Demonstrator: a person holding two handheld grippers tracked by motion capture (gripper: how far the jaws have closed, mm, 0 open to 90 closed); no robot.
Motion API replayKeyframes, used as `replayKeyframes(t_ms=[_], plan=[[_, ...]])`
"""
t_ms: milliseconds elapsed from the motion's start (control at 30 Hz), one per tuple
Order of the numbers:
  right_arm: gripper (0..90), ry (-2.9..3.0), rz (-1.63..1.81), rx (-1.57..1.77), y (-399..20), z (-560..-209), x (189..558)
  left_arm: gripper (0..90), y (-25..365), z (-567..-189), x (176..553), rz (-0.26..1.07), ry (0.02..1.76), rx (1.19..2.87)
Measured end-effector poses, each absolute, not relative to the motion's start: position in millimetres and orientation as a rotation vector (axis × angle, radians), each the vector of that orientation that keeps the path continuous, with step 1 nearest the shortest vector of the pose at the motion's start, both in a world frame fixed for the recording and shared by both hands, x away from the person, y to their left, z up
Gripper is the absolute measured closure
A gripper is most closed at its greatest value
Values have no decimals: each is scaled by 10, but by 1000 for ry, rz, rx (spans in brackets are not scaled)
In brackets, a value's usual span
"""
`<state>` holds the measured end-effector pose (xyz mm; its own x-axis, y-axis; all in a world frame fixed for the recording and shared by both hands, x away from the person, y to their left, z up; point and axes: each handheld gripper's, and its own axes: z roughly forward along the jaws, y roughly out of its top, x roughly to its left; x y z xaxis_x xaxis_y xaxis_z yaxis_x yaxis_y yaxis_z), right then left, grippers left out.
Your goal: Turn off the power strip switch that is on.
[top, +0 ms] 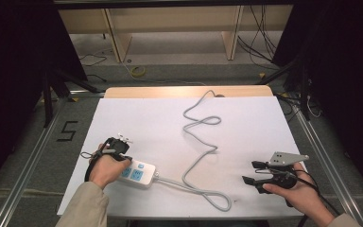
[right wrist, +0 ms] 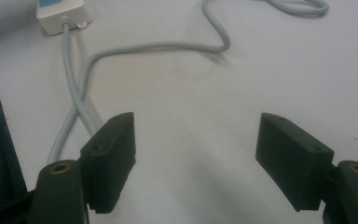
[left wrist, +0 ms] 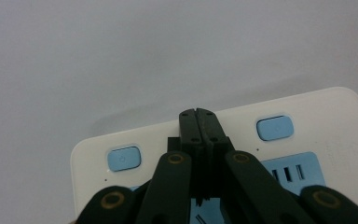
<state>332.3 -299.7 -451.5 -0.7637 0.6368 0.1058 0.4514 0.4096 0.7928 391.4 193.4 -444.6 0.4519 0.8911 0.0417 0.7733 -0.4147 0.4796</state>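
The power strip point(top: 138, 172), white with pale blue sockets and buttons, lies on the white table point(top: 246, 127) near its front edge, toward our left. Its grey cable point(top: 199, 156) leaves the strip's right end, runs along the front, loops back near the edge, and then winds in loose curves up to the far side of the table. We hold the left gripper point(top: 118, 146) over the strip, our left hand point(top: 107, 169) wrapped around it. In the left gripper view, the left gripper point(left wrist: 199, 114) has its jaws pressed together with nothing between them, the tips sitting above the strip point(left wrist: 317, 154) between two blue buttons; whether they touch the casing we cannot tell. We hold the right gripper point(top: 250, 172) low over the table at the front right, well apart from the strip. In its own view, the right gripper point(right wrist: 196, 161) has its jaws spread wide over bare table, and the cable point(right wrist: 74, 100) crosses itself just beyond the left jaw.
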Motion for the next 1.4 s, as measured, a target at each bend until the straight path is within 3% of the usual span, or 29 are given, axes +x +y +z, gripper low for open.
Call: replayKeyframes(t_ms=[1400], plan=[[290,2452,1277,960,-2998,-4510,3320,900,1973,-4407,3882,447,1374,2278]])
